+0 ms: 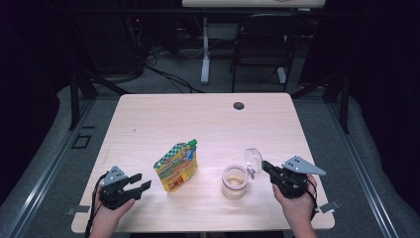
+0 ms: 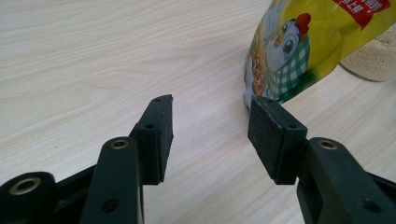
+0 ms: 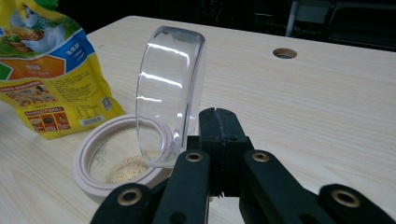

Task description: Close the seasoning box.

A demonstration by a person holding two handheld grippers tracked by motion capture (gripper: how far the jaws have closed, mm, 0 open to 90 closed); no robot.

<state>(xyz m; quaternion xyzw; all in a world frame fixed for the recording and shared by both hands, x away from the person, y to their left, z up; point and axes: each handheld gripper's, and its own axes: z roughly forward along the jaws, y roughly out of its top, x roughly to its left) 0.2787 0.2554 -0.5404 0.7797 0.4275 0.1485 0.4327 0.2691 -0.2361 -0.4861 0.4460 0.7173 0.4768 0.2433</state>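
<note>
A yellow stand-up pouch (image 1: 177,166) with a green cap stands on the light wood table (image 1: 198,119). To its right is a small jar (image 1: 234,182) with a little pale powder in it. The jar's clear lid (image 1: 253,159) is tipped up on edge. My left gripper (image 1: 143,181) rests open near the front left, jaws apart and empty, pointing at the pouch's lower corner (image 2: 299,46). My right gripper (image 1: 264,165) is shut, its tips (image 3: 217,114) right against the clear lid (image 3: 168,93) above the jar's rim (image 3: 88,154). Whether they pinch the lid's edge I cannot tell.
A round cable hole (image 1: 238,105) sits near the table's far edge. Beyond the table stand a dark chair (image 1: 262,44) and a white desk leg (image 1: 205,54). Bare tabletop lies to the left and behind the pouch.
</note>
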